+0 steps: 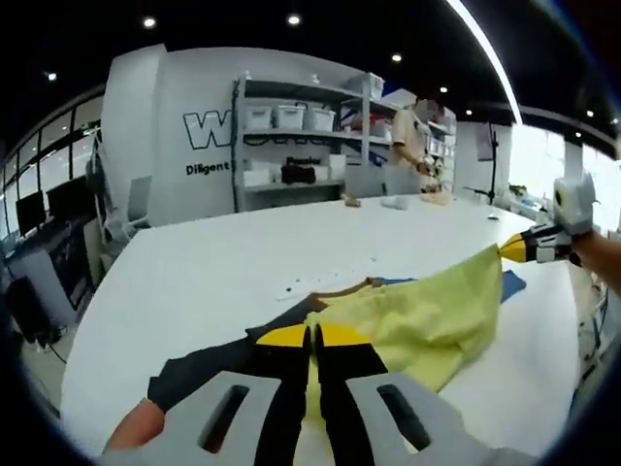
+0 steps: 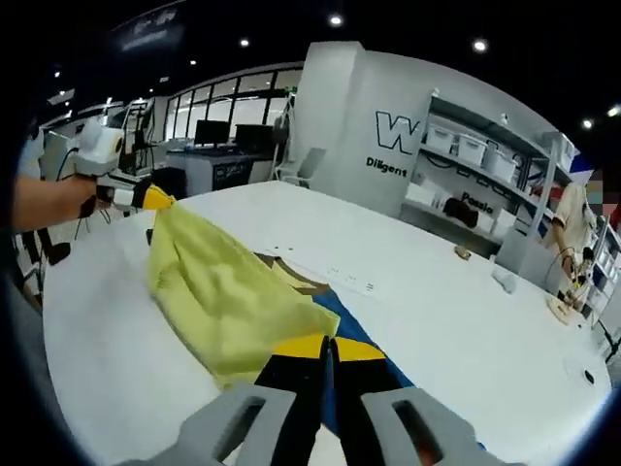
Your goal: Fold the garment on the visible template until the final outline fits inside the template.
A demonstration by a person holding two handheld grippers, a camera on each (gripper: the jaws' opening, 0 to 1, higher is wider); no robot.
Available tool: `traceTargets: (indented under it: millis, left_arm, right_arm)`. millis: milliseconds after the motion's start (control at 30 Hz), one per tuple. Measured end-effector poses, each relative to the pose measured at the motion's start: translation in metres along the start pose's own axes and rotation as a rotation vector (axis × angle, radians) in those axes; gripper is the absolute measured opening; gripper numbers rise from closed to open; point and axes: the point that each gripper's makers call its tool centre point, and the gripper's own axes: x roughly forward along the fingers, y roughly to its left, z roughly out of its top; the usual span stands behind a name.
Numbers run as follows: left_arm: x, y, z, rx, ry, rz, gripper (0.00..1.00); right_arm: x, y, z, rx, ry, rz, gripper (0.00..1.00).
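Grey claw — black, yellow-tipped

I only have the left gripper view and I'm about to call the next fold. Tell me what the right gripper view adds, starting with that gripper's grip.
Observer: The right gripper has its jaws shut on the yellow garment, pinching one corner.
Operator: Report the other corner.
Observer: The left gripper holds it up, so the cloth hangs stretched between the two.
Operator: Describe what lies under the cloth.
Observer: A blue template with a brown part lies on the white table, partly covered.
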Motion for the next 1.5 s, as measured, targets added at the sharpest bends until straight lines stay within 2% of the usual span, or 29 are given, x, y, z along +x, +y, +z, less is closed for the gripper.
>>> traceTargets:
  millis: [133, 300, 567, 767, 900, 1033, 1167, 1200, 1367, 1433, 1500]
  left_arm:
    - [-0.017, 0.003, 0.006, 0.003, -0.021, 0.002, 0.00]
    - [-0.037, 0.007, 0.005, 0.010, -0.034, 0.003, 0.00]
    - [-0.065, 0.008, -0.001, 0.022, -0.046, -0.011, 0.00]
    - [-0.086, 0.005, -0.010, 0.036, -0.047, -0.040, 0.00]
    - [-0.096, 0.000, -0.018, 0.045, -0.045, -0.074, 0.00]
    - [-0.107, -0.012, -0.034, 0.079, -0.030, -0.156, 0.00]
    - [-0.111, -0.017, -0.045, 0.129, -0.005, -0.191, 0.00]
    - [-0.116, -0.025, -0.060, 0.177, 0.029, -0.234, 0.00]
    - [-0.122, -0.034, -0.081, 0.243, 0.082, -0.294, 0.00]
    - [-0.121, -0.034, -0.090, 0.241, 0.094, -0.319, 0.00]
    - [-0.126, -0.039, -0.108, 0.285, 0.156, -0.357, 0.00]
  right_arm:
    - [-0.013, 0.004, 0.012, -0.026, -0.024, 0.011, 0.00]
    - [-0.028, 0.010, 0.020, -0.052, -0.047, 0.030, 0.00]
    - [-0.048, 0.019, 0.023, -0.107, -0.074, 0.072, 0.00]
    - [-0.058, 0.026, 0.016, -0.149, -0.068, 0.103, 0.00]
    - [-0.065, 0.035, 0.007, -0.194, -0.053, 0.144, 0.00]
    - [-0.069, 0.045, -0.010, -0.245, -0.026, 0.205, 0.00]
    - [-0.071, 0.052, -0.019, -0.293, -0.008, 0.241, 0.00]
    - [-0.071, 0.060, -0.034, -0.343, 0.034, 0.275, 0.00]
    - [-0.072, 0.075, -0.062, -0.441, 0.108, 0.349, 0.00]
    - [-0.073, 0.082, -0.079, -0.493, 0.157, 0.396, 0.00]
    - [-0.075, 0.087, -0.090, -0.520, 0.185, 0.425, 0.00]
